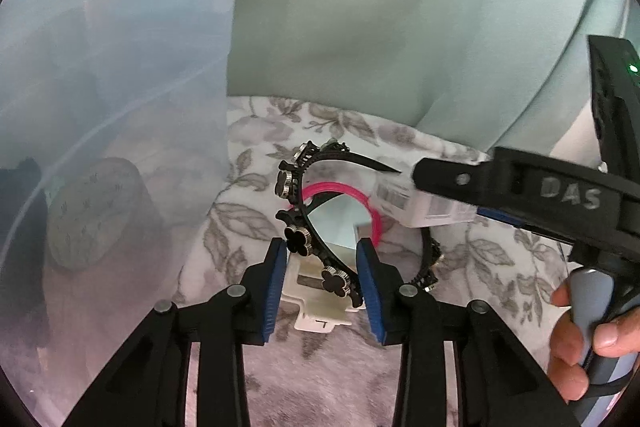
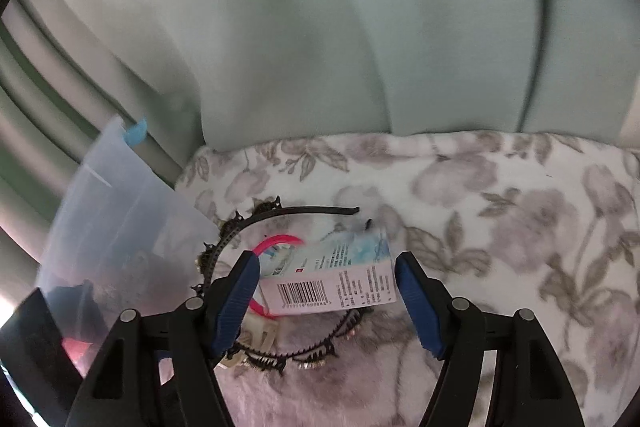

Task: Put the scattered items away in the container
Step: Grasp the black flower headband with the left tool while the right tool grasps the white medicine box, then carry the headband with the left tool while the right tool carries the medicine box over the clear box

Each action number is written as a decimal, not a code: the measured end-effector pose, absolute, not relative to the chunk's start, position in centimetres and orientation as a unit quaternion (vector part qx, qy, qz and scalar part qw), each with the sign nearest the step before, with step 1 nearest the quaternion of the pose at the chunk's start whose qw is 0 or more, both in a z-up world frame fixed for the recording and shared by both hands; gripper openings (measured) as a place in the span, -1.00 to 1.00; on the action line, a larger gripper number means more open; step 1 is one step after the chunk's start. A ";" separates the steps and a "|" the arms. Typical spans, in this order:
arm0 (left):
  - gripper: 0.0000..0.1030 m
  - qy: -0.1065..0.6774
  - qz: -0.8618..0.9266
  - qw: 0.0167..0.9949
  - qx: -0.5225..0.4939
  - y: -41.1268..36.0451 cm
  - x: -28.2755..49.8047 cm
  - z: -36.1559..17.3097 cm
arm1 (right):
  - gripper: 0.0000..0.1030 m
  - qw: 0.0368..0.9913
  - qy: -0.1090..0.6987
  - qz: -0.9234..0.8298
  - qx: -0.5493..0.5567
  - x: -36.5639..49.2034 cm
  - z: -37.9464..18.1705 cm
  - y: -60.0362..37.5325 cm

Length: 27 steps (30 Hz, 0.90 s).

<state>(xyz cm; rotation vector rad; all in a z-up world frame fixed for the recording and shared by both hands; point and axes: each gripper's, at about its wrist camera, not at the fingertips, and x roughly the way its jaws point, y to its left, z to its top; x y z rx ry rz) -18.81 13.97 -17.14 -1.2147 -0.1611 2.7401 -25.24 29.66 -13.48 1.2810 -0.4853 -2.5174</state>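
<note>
A black headband (image 1: 298, 183) with clover studs lies on a floral blanket over a pink-rimmed mirror (image 1: 340, 215). My left gripper (image 1: 322, 255) stands open low over them, with a studded stretch of the headband between its blue pads. Under it lies a cream plastic piece (image 1: 316, 311). My right gripper (image 2: 326, 287) is shut on a white box (image 2: 328, 275) with a barcode, held just above the mirror and headband (image 2: 248, 227). In the left wrist view the box (image 1: 420, 203) sits between the right gripper's black fingers (image 1: 460, 179). The translucent container (image 1: 120, 67) stands at the left.
Inside the container lie a round patterned item (image 1: 92, 215) and a dark object. The container (image 2: 116, 227) is left of the right gripper. A pale green cushion (image 2: 320, 27) rises behind the blanket (image 2: 500, 207). A hand (image 1: 580, 339) holds the right gripper's handle.
</note>
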 end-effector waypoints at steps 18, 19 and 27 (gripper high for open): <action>-0.47 -0.079 0.903 0.126 -0.402 14.5 -16.8 -15.8 | 0.20 0.066 -0.235 -0.841 0.482 -14.4 -17.3 36.9; -0.47 -0.082 0.902 0.124 -0.406 14.5 -16.9 -16.0 | 0.19 0.068 -0.237 -0.842 0.480 -14.1 -17.3 37.0; -0.44 -0.090 0.896 0.103 -0.423 14.0 -18.4 -17.1 | 0.26 0.061 -0.222 -0.848 0.476 -14.3 -17.0 36.2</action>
